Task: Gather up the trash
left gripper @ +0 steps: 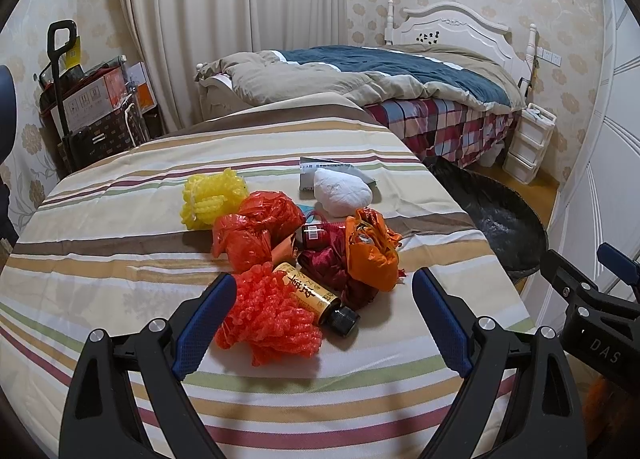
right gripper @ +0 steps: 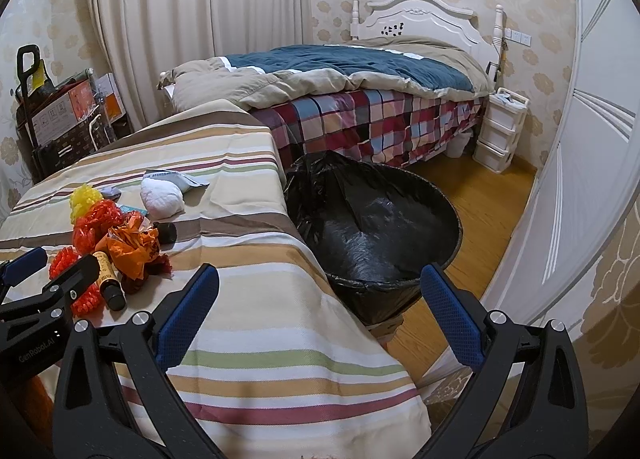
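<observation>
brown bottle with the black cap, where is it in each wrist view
Left wrist view: the brown bottle lies low centre, between the open left tool's fingers, cap toward the camera, beside the red foam net.
Right wrist view: far lower left, beside the left tool.
Shared landmark: the white wad farther back on the striped cloth.

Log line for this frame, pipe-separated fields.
phase: approach | left gripper: open, over red foam net | right gripper: open, empty | bin: beside table | trash on table
</observation>
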{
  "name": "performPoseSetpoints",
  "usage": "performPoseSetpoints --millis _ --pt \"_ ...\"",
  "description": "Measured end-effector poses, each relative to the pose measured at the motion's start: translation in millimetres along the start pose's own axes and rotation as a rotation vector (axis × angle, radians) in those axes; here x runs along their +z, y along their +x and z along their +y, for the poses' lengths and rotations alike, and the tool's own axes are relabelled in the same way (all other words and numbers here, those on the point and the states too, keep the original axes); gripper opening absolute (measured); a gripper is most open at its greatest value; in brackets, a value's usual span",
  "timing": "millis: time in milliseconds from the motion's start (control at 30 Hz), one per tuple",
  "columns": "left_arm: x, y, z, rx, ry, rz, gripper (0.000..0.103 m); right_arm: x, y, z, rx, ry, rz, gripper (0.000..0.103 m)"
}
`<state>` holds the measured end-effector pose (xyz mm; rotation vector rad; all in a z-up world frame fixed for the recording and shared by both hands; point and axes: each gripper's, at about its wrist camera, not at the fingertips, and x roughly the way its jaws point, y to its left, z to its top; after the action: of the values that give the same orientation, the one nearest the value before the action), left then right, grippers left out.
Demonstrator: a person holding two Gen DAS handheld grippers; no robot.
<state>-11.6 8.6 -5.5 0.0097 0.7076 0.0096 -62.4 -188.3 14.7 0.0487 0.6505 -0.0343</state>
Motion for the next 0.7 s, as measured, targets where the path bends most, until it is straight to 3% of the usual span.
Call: performPoseSetpoints --millis 633,700 --pt "-5.7 1.2 -4.7 -0.015 -0.002 0.016 0.089 -1.0 1.4 -0.6 -0.003 0.003 0.001 0.098" --pt "-3.7 0.9 -3.5 -0.02 -0.003 0.02 0.089 -1.3 1.5 -0.6 -0.007 0.001 0.0 0.092"
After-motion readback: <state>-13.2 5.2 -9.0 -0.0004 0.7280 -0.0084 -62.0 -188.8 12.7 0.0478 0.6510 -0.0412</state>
